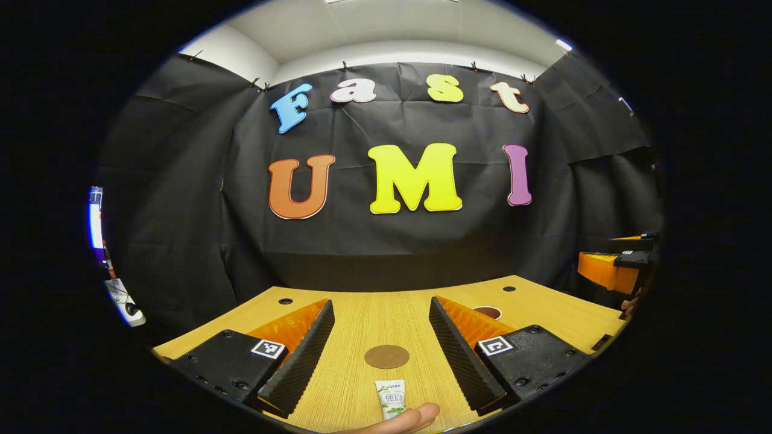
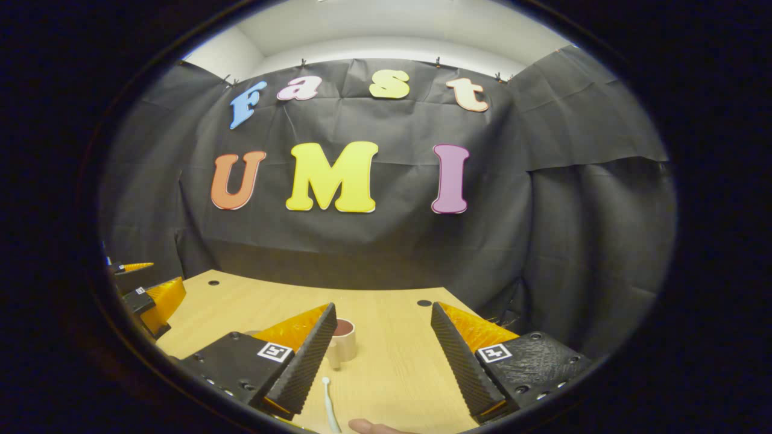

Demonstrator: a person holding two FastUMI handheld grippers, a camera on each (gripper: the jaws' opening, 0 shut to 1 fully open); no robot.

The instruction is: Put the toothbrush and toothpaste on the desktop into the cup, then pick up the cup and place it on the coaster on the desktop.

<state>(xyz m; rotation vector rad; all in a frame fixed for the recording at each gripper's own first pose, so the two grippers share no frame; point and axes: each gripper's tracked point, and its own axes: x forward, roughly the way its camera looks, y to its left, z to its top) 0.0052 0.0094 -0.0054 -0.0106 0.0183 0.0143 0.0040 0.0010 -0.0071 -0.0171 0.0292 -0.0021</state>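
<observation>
In the left gripper view my left gripper (image 1: 381, 355) is open above the wooden desktop (image 1: 374, 316). Between its fingers lie the round brown coaster (image 1: 386, 357) and, nearer, a small white toothpaste tube (image 1: 391, 399) with a person's fingertip (image 1: 416, 418) on its near end. The cup (image 1: 488, 312) peeks out behind the right finger. In the right gripper view my right gripper (image 2: 382, 355) is open too. The pale cup (image 2: 342, 339) with a dark inside stands beside its left finger, and a white toothbrush (image 2: 329, 405) lies nearer, by a fingertip (image 2: 371, 427).
The desktop (image 2: 241, 301) has small dark holes near its far edge, and the black cloth wall hangs close behind it. The other gripper (image 1: 612, 268) shows at the right of the left gripper view, and the other gripper (image 2: 145, 295) at the left of the right gripper view.
</observation>
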